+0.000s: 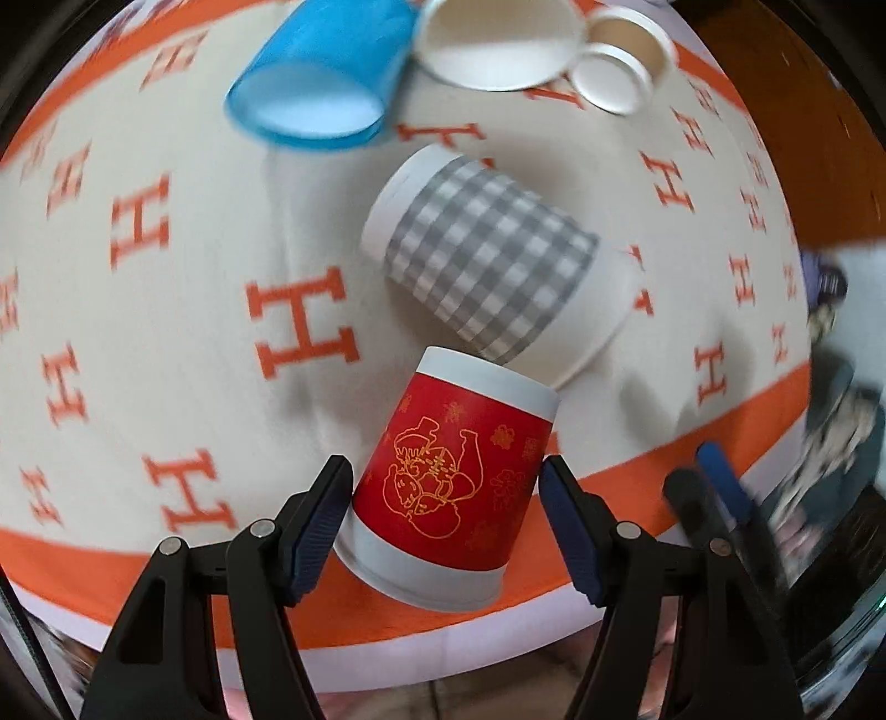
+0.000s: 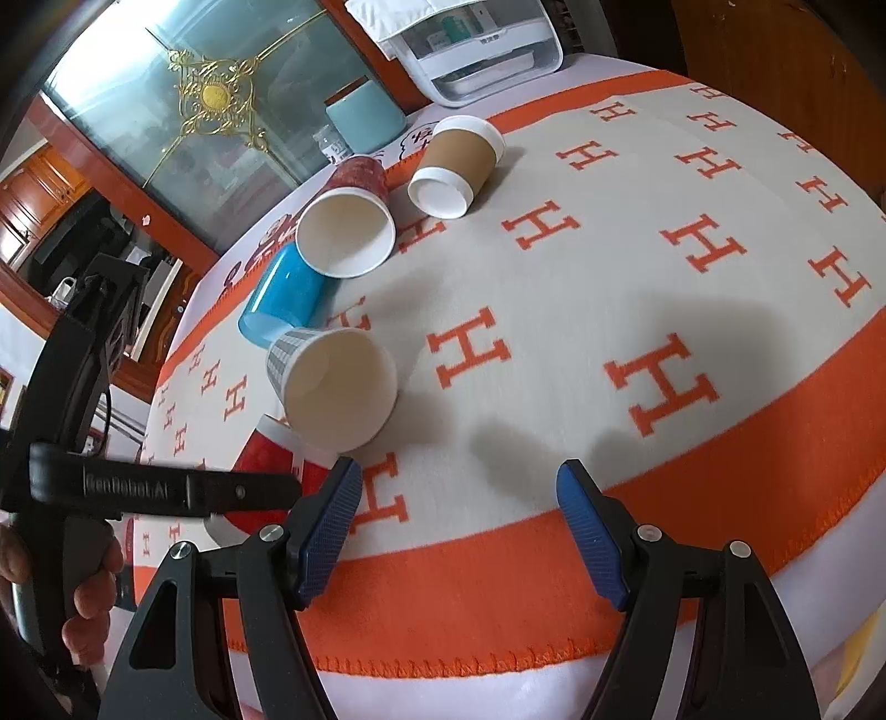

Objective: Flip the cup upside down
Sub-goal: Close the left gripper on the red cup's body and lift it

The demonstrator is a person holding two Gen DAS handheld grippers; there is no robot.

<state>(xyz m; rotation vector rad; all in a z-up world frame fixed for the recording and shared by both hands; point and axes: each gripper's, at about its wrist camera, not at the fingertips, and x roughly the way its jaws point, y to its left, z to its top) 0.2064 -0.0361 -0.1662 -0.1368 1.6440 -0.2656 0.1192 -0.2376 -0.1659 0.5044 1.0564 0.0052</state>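
A red paper cup (image 1: 451, 487) with gold drawings stands upside down and slightly tilted near the table's front edge, between the fingers of my left gripper (image 1: 446, 476). The jaws are open; the left pad is close to the cup's wall, the right pad a small gap away. In the right wrist view the red cup (image 2: 266, 459) is partly hidden behind the left gripper's body. My right gripper (image 2: 459, 487) is open and empty over the orange border of the cloth (image 2: 720, 421).
A grey checked cup (image 1: 487, 255) lies on its side just behind the red cup. Farther back lie a blue cup (image 1: 326, 72), a white-inside cup (image 1: 498, 44) and a brown-sleeved cup (image 2: 459, 160). A teal mug (image 2: 365, 116) and a white box (image 2: 476, 50) stand at the far edge.
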